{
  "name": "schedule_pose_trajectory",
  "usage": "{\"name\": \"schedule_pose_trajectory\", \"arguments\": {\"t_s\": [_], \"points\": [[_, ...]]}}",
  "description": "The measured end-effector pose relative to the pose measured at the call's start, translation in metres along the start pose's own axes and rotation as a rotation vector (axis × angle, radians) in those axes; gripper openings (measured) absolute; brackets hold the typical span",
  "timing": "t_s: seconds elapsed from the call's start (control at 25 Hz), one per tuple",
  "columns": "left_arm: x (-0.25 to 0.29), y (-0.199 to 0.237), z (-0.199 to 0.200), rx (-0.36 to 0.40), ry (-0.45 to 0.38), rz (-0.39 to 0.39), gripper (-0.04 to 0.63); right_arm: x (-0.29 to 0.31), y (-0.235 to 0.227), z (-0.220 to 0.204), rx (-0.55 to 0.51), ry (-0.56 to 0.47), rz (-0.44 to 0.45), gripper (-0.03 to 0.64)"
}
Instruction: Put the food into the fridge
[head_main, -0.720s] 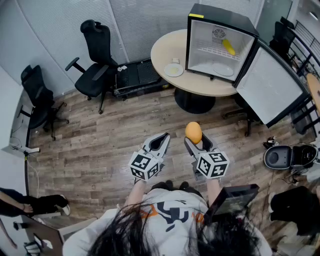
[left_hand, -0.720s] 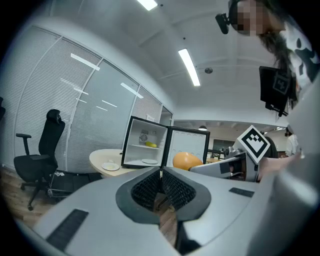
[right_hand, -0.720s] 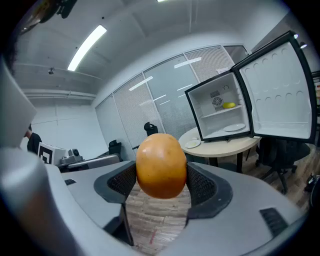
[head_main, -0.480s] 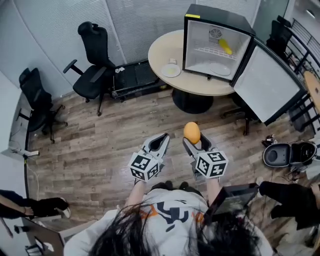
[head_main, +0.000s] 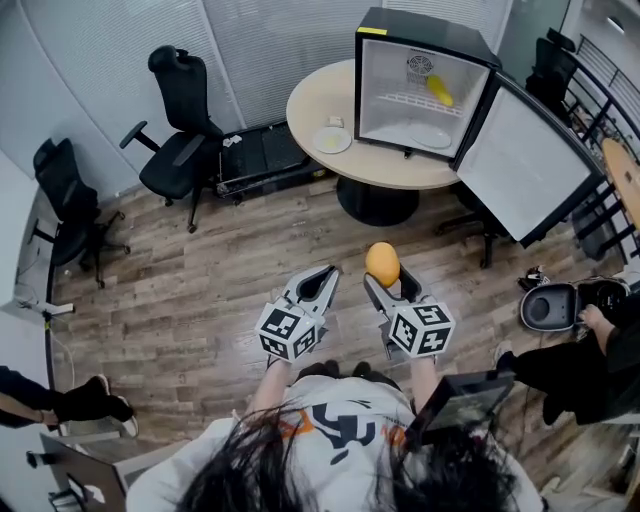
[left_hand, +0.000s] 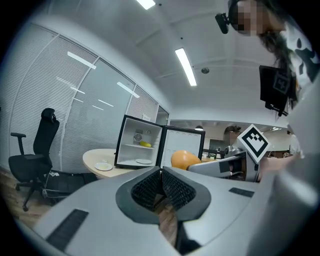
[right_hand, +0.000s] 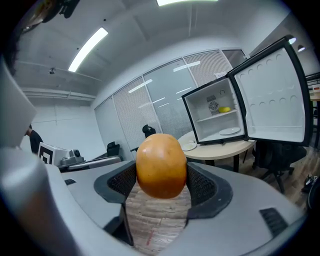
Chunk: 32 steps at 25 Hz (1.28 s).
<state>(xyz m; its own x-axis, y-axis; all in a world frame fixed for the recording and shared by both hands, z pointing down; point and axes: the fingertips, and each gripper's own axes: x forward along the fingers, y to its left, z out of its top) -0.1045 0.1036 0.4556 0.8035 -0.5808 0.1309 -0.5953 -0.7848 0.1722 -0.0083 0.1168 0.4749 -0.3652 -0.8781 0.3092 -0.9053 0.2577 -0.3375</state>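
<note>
The right gripper (head_main: 388, 281) is clamping the round orange fruit (head_main: 382, 263) in its fingers, the left gripper (head_main: 318, 281) is keeping its fingers together and empty, and the carry step is calling for an advance to the open black fridge (head_main: 420, 30) at 12 o'clock.

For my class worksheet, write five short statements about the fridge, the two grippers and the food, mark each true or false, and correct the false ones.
1. The right gripper holds an orange fruit between its jaws. True.
2. The fridge has its door closed. False: the door stands wide open.
3. The left gripper carries a plate. False: its jaws are together with nothing between them.
4. A yellow item lies on the fridge's upper shelf. True.
5. The fridge stands on the floor. False: it stands on the round table.
</note>
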Motion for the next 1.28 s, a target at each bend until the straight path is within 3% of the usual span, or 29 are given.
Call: {"name": "schedule_pose_trajectory", "arguments": {"t_s": [0.68, 1.28], "points": [[0.044, -0.028, 0.000, 0.017, -0.011, 0.019, 0.011, -0.010, -0.054, 0.004, 0.034, 0.014, 0.021, 0.319], [0.064, -0.028, -0.017, 0.011, 0.047, 0.052, 0.011, 0.010, -0.075, -0.007, 0.066, 0.070, 0.074, 0.319]]}}
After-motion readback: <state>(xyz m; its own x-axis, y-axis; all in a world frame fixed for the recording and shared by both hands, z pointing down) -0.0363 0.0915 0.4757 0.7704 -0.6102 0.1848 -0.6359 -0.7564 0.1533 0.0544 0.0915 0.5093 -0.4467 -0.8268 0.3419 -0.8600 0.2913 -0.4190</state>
